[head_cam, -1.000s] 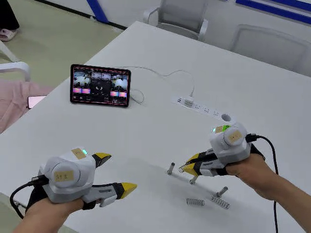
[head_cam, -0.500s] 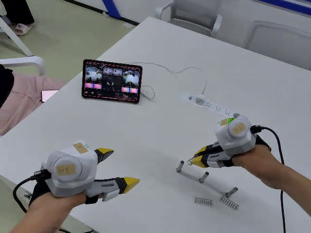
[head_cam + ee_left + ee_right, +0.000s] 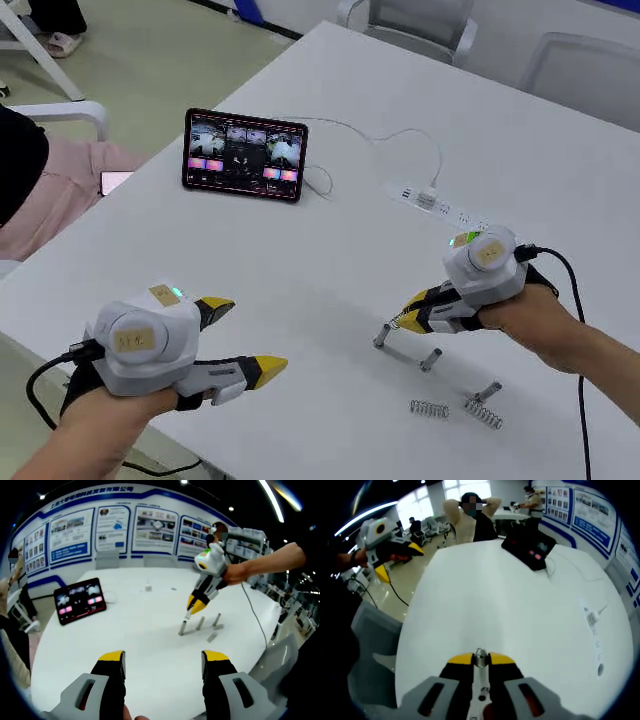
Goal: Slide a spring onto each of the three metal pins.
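Three short metal pins stand in a row on the white table: the left pin [image 3: 381, 336], the middle pin [image 3: 431, 360] and the right pin [image 3: 489, 391]. My right gripper [image 3: 410, 318] is shut on a spring [image 3: 397, 322] that pokes out of its yellow tips, just above and right of the left pin. In the right gripper view the spring's end [image 3: 480, 655] shows between the shut jaws. Two more springs [image 3: 429, 408] [image 3: 483, 414] lie near the right pin. My left gripper [image 3: 242, 335] hovers open and holds nothing, well to the left; its jaws stand apart in the left gripper view [image 3: 164, 657].
A tablet [image 3: 245, 155] stands at the back left with a cable running to a power strip [image 3: 430, 200]. Chairs [image 3: 410, 25] stand beyond the table's far edge. The near table edge lies just below my left gripper. A seated person [image 3: 472, 522] is past the table's end.
My right gripper has risen a little with the spring and drawn closer to the left pin's top. The left gripper is still open. The head camera has shifted.
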The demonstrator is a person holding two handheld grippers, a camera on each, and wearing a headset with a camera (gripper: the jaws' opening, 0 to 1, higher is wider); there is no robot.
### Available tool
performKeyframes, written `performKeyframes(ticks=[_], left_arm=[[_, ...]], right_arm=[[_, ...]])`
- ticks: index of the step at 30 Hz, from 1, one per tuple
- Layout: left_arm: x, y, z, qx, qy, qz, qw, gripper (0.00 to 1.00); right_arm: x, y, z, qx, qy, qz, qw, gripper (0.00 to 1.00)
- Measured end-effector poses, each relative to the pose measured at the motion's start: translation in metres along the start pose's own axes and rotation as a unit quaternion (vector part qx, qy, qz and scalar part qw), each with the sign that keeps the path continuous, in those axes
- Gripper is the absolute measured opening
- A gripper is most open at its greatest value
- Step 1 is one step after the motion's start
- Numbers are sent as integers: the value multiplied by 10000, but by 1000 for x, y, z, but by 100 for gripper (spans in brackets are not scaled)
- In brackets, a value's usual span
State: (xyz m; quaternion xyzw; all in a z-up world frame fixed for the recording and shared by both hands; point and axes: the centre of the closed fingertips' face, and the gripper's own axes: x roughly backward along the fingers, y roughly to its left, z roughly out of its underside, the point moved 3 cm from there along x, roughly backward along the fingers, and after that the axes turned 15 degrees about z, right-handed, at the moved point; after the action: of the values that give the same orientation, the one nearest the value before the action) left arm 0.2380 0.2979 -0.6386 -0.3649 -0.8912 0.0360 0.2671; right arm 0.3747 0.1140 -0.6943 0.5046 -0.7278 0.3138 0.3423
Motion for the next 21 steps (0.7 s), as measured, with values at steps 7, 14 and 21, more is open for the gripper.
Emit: performKeyframes(ticks=[7, 14, 21], left_arm=[[-1, 1, -2, 5, -9, -7, 10000, 63], [-3, 1, -2, -2, -5, 43, 10000, 64], [-6, -1, -7, -68, -13, 62, 10000, 64]], right_arm=[[-7, 2, 2, 35, 86, -77, 9999, 12], [-12, 4, 1, 66, 111, -115, 9999, 12], [-16, 7, -1, 153, 131, -137, 9997, 12]])
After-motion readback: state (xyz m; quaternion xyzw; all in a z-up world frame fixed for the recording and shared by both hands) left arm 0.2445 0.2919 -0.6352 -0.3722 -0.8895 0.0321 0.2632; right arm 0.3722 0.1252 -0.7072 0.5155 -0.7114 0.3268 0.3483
